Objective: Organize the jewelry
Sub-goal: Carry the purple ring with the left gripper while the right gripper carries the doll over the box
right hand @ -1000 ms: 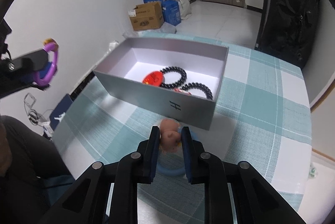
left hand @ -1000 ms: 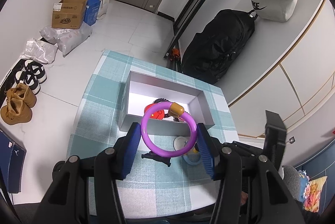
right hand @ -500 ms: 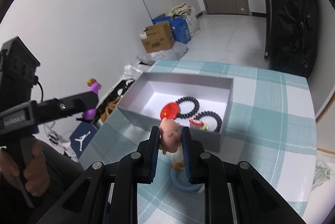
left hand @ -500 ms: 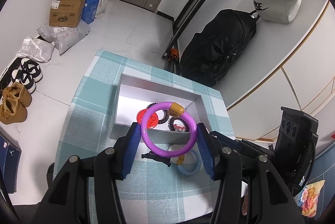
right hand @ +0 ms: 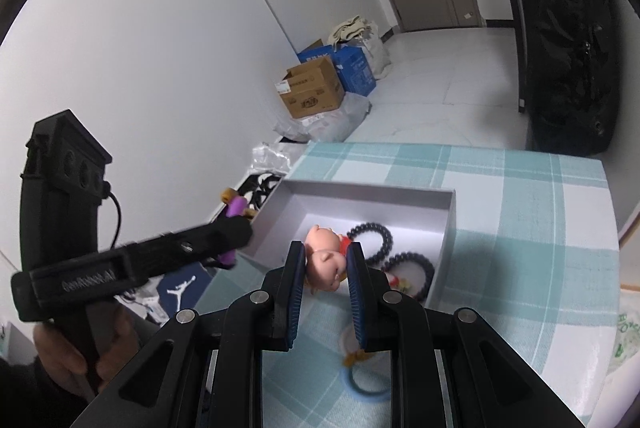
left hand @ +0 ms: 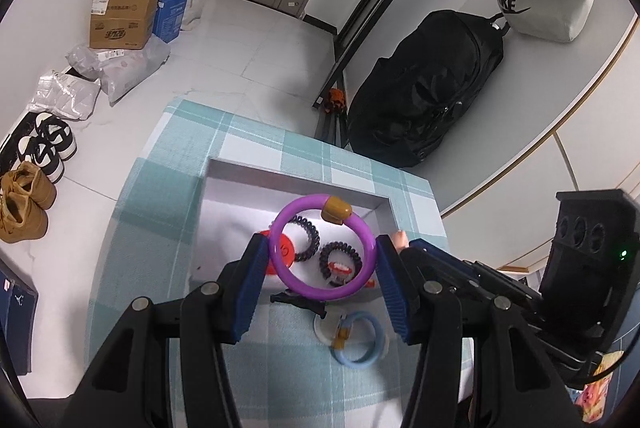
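Note:
My left gripper (left hand: 320, 242) is shut on a purple ring (left hand: 280, 224) with a brown bead, holding it flat over the near part of the open grey box (left hand: 280, 172). Black bead bracelets (left hand: 308, 236) and a red disc (left hand: 285, 252) lie inside. My right gripper (right hand: 327, 247) is shut on a small pink doll figure (right hand: 325, 262), held in the air above the box (right hand: 368, 187) near its front wall. A blue ring (right hand: 364, 386) lies on the checked cloth beneath it. In the right wrist view, the left gripper (right hand: 236, 228) carries the purple ring (right hand: 237, 205) at the box's left side.
The box stands on a small table with a teal checked cloth (left hand: 160, 228); its edges are close on all sides. On the floor are a black backpack (left hand: 424, 87), cardboard boxes (left hand: 120, 19) and shoes (left hand: 24, 203). A person's hand (right hand: 80, 348) grips the left handle.
The right gripper has lifted the doll off the blue ring on the cloth, up to the box's front wall. The left gripper has carried the purple ring forward over the box.

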A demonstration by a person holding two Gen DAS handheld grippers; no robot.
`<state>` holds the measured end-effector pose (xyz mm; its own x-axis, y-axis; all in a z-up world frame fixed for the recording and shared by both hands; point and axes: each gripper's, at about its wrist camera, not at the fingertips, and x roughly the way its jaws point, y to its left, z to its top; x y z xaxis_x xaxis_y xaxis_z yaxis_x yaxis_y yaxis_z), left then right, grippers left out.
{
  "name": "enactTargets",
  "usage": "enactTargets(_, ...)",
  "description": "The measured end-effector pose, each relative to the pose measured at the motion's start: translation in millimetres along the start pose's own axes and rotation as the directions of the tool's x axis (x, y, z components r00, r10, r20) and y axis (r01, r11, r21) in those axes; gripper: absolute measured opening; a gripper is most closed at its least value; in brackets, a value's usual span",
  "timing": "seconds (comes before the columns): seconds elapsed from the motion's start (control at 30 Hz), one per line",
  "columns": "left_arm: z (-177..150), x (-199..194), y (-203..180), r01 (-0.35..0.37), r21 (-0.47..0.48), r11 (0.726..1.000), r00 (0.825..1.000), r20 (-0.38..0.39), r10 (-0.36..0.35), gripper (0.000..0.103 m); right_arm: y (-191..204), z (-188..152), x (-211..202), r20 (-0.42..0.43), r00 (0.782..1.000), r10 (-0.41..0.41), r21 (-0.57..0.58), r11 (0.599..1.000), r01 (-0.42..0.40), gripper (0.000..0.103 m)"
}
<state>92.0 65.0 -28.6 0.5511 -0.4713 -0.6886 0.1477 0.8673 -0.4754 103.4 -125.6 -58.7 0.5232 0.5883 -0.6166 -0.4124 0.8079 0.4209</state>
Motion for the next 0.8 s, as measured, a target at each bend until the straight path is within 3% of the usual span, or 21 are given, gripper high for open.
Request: enactTargets(0.8,15.5,43.6,2.5,-0.018,-0.046,0.999,0.996,-0.094,0.014,0.048,-44.0,14.1,23.7,-0.041,0.999,0.011,0.114,0.993,-0.006,0.020)
